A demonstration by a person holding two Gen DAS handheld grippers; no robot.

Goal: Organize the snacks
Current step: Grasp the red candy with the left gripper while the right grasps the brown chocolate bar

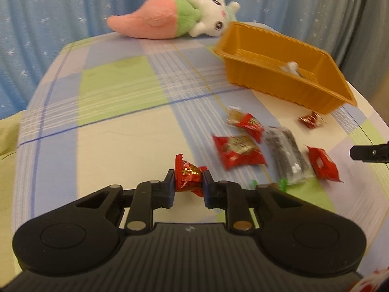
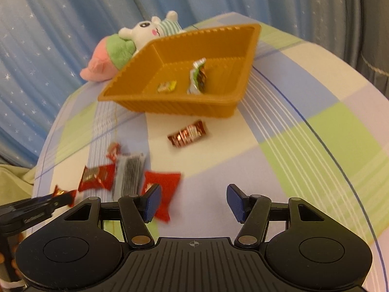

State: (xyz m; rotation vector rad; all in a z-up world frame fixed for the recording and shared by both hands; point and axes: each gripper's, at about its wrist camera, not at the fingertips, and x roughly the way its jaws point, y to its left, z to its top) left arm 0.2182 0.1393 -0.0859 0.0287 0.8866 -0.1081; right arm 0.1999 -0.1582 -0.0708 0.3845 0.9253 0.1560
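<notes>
My left gripper (image 1: pixel 188 187) is shut on a small red and gold candy (image 1: pixel 188 177), just above the checked cloth. Several snacks lie to its right: red packets (image 1: pixel 237 152), a grey and black bar (image 1: pixel 287 155), a small red candy (image 1: pixel 312 119). The gold divided tray (image 1: pixel 274 82) stands behind them. In the right wrist view the tray (image 2: pixel 170 104) holds a green-white packet (image 2: pixel 198 76) and a small yellow candy (image 2: pixel 167 86). My right gripper (image 2: pixel 193 203) is open and empty over the cloth, right of a red packet (image 2: pixel 161 189). A brown-red candy (image 2: pixel 188 133) lies ahead of it.
A pink, green and white plush toy (image 1: pixel 170 19) lies behind the tray at the table's far edge. Blue starred curtains (image 1: pixel 73 7) hang behind. The round table (image 1: pixel 109 126) drops off at left and right. My left gripper shows at the right wrist view's lower left (image 2: pixel 63 198).
</notes>
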